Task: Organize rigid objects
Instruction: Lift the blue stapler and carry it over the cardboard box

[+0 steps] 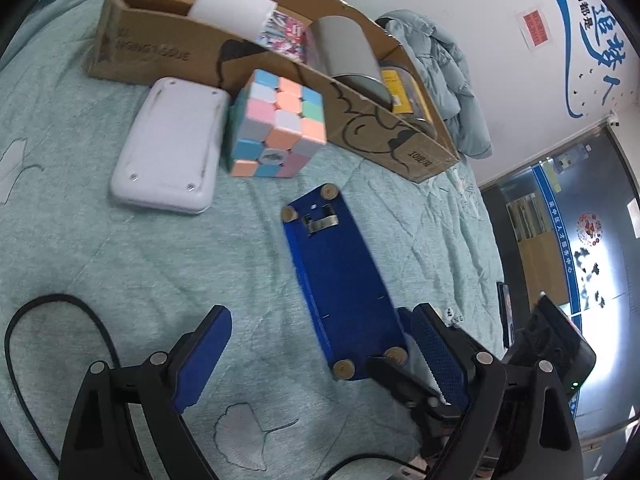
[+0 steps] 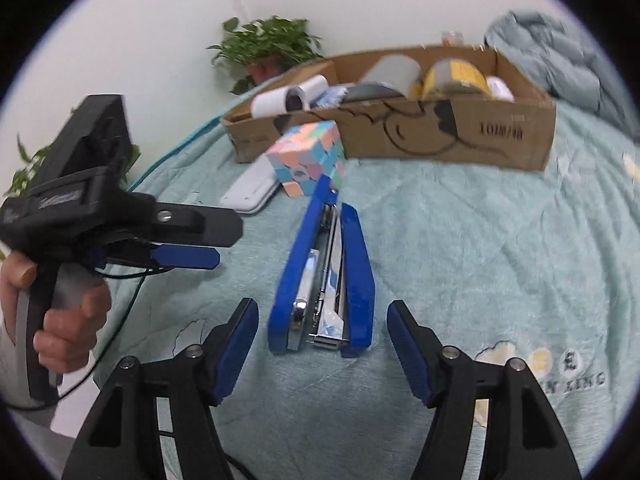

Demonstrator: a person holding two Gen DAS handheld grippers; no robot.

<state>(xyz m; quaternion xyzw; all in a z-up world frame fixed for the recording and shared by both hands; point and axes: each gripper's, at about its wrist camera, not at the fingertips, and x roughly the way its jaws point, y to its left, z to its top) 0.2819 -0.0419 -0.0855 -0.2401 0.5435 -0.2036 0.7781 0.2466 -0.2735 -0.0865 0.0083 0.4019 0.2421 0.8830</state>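
Both grippers are hanging wide open and holding nothing, the right gripper (image 2: pixel 322 350) facing the blue stapler's (image 2: pixel 325 276) near end, which is lying on its side just in front of the pastel cube (image 2: pixel 310 158), left gripper (image 1: pixel 320 354) beside it.

Landmark = blue stapler (image 2: pixel 324 276), lying on its side. Bare bedspread (image 2: pixel 460 248) to its right and near end: open approach. Far tip blocked by cube (image 2: pixel 310 160), w/ white case (image 1: pixel 170 148) beside; cardboard box (image 2: pixel 440 136) walls off behind.
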